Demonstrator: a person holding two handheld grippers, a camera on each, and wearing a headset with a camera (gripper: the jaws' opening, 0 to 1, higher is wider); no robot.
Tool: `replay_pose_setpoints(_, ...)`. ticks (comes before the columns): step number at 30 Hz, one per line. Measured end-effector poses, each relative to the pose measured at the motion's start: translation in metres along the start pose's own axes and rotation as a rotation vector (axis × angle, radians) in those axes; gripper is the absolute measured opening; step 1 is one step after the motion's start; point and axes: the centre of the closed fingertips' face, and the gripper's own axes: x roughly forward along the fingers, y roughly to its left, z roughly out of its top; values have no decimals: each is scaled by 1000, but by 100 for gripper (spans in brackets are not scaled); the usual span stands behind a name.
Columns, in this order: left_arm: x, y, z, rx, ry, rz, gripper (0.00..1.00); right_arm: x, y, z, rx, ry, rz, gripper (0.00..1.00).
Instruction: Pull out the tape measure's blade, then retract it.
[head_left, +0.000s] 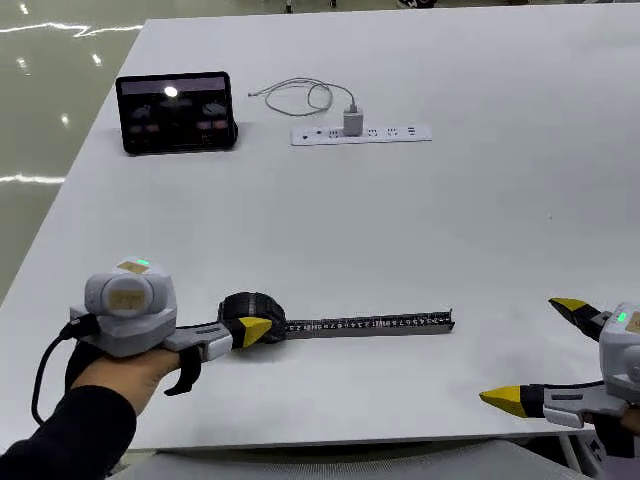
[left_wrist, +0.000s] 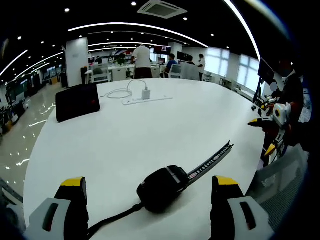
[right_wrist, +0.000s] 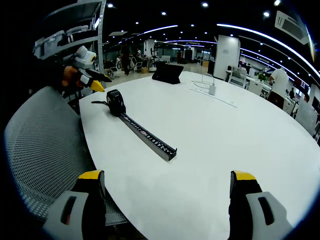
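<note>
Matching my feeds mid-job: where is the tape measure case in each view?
Head view: tape measure case lower left, blade extending right.
Left gripper view: case bottom centre, between the jaws.
Right gripper view: case upper left of centre.
Shared landmark: white power strip.

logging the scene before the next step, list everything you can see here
table: one, white, under everything
tape measure: one, black case, near edge of the table, between the left tool's jaws
blade: one, dark with markings, pulled out flat on the table toward the right tool
tablet: one, black, propped upright at the far left
power strip: one, white, far middle
charger: one, white, plugged into the power strip, white cable looped behind it
chair: one, grey mesh, at the near edge
people: several, at desks far behind
left tool: grey with yellow tips, open around the tape measure
right tool: grey with yellow tips, open, apart from the blade's end
</note>
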Motion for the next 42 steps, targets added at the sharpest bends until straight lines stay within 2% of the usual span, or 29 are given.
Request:
replay_pose_setpoints(3,8,-13,-9,-124,8,-41,100,4,0,2,-15,10,15,100)
replay_pose_setpoints(7,13,-14,-18,-101,28,18,100,8,-1,8,-38,9,29,100)
replay_pose_setpoints(9,16,-12,-17,-123,13,56,100,10,-3,11,-51,9,36,100)
replay_pose_setpoints(12,23,-16,-19,-124,10,74,100,13,-5,16,-67,13,48,100)
replay_pose_setpoints(15,29,-18,-19,-186,-7,93,100,15,-7,23,-85,14,55,100)
replay_pose_setpoints(18,32,-18,-20,-200,-23,115,100,18,-8,27,-102,19,66,100)
replay_pose_setpoints(23,34,-15,-15,-184,-53,140,100,26,-7,33,-136,33,91,99)
replay_pose_setpoints(26,36,-12,-19,-197,-45,166,100,31,-4,35,-159,50,117,99)
replay_pose_setpoints(29,37,-12,-19,-182,-52,183,100,37,-3,35,-189,73,143,100)
replay_pose_setpoints(32,44,-17,-18,-166,-66,167,100,42,0,35,-209,95,177,100)
replay_pose_setpoints(35,50,-21,-22,-160,-60,140,100,47,0,30,-268,144,212,100)
replay_pose_setpoints(37,51,-20,-25,-138,-47,147,100,51,-1,30,-296,159,226,100)
replay_pose_setpoints(42,51,-18,-23,-141,-58,147,100,56,-5,35,-345,190,260,99)
